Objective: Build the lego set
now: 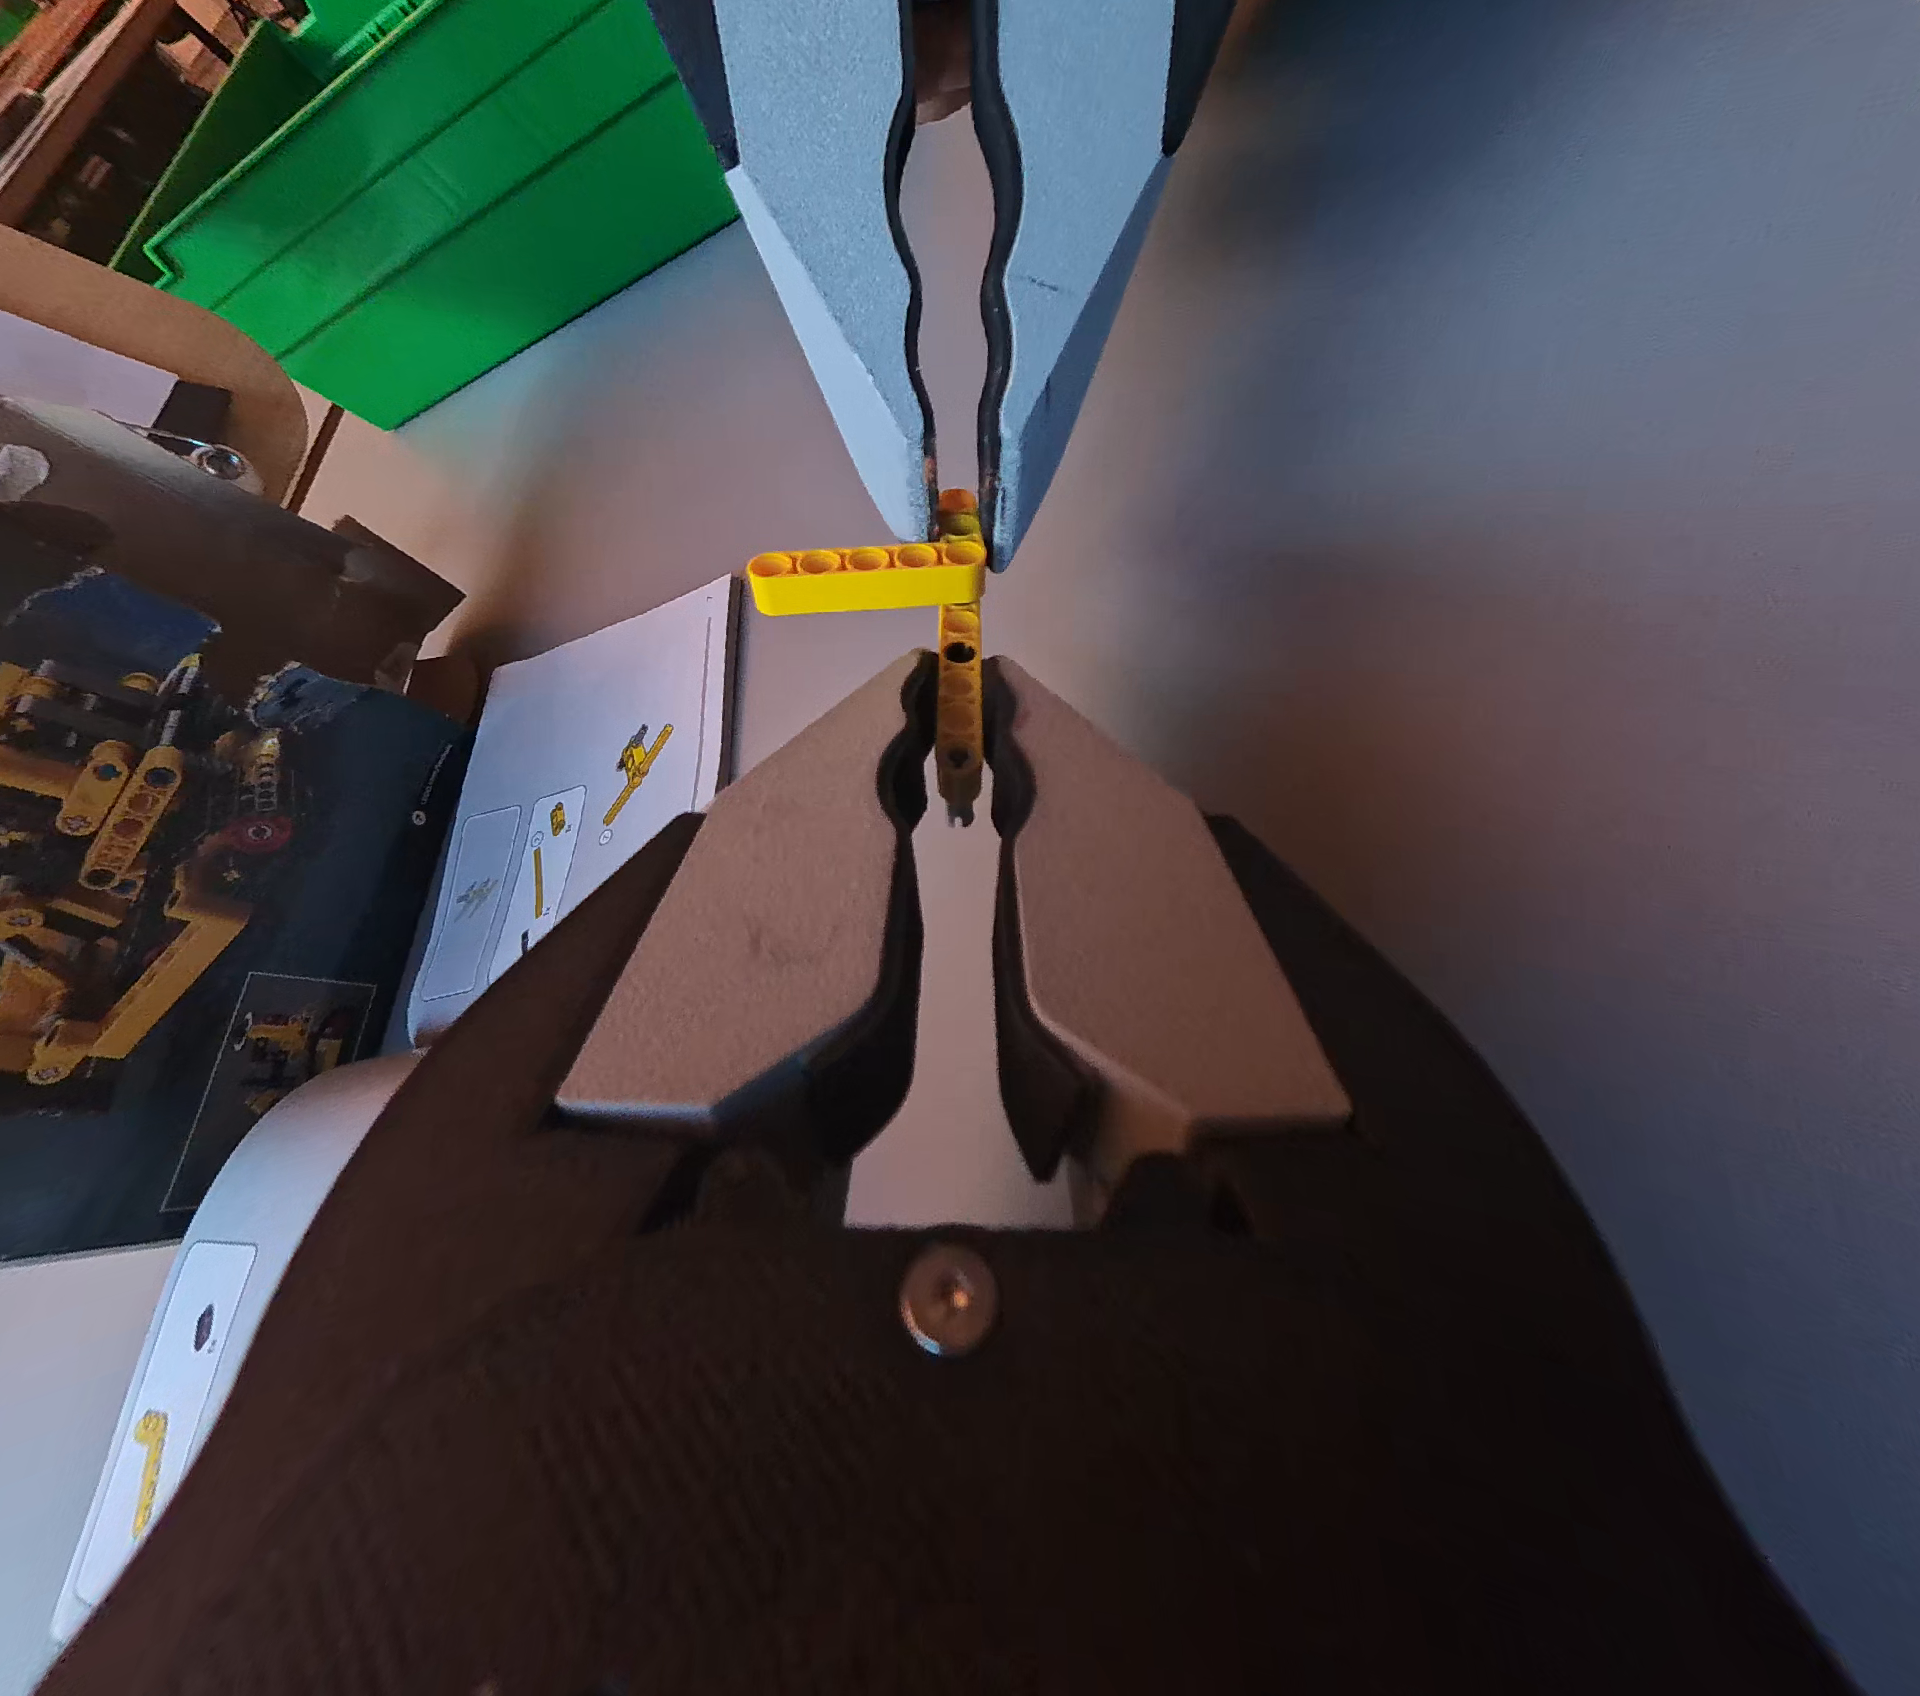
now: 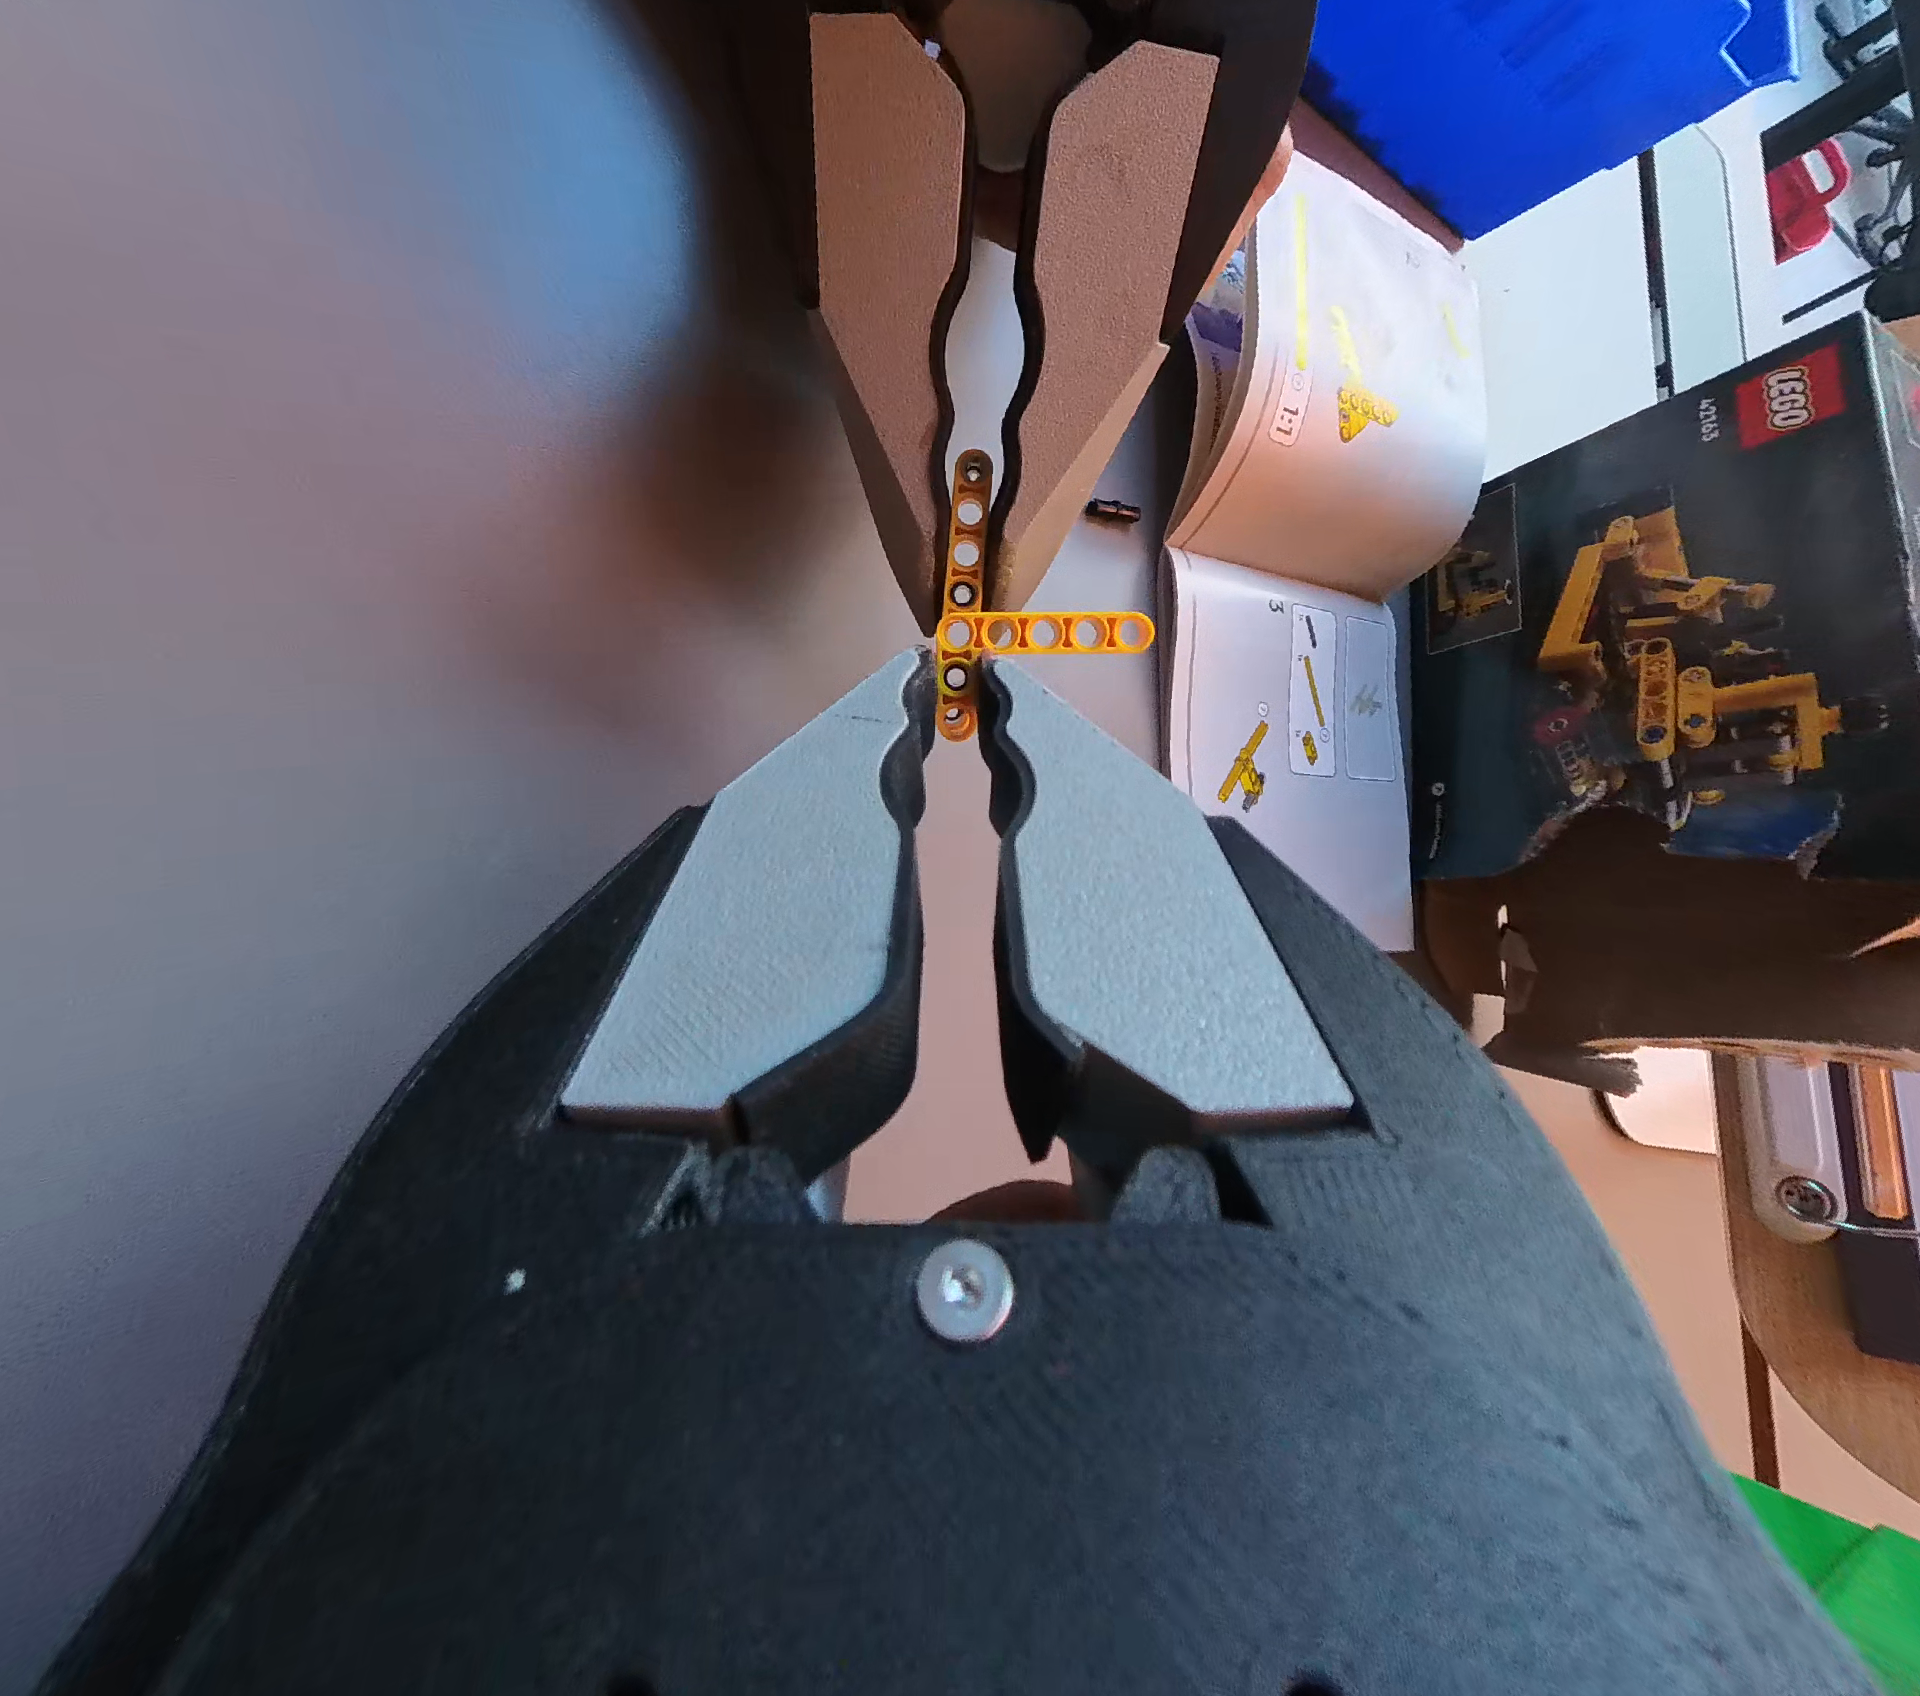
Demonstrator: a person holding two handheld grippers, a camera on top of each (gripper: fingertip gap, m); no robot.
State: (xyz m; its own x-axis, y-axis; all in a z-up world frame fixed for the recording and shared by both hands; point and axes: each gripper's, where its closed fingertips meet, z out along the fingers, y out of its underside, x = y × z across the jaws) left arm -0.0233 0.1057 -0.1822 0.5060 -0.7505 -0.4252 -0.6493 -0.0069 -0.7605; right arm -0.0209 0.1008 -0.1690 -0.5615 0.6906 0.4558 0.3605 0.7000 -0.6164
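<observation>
Left gripper (image 1: 958, 670) jaws clamped on long yellow beam (image 1: 959, 711), held above white counter (image 1: 1455, 607). Short yellow beam (image 1: 862, 581) crossing it at right angles, projecting toward instruction booklet (image 1: 603, 773). Right gripper (image 1: 958, 550) opposite, jaws closed on long beam's far end. Beyond: set box (image 1: 156, 815), green bins (image 1: 447, 140).

Light dim, warm-pink | left gripper (image 1: 956, 670) body in deep shadow | table (image 2: 312, 296) left of it blurred | fisheye-bent edges
</observation>
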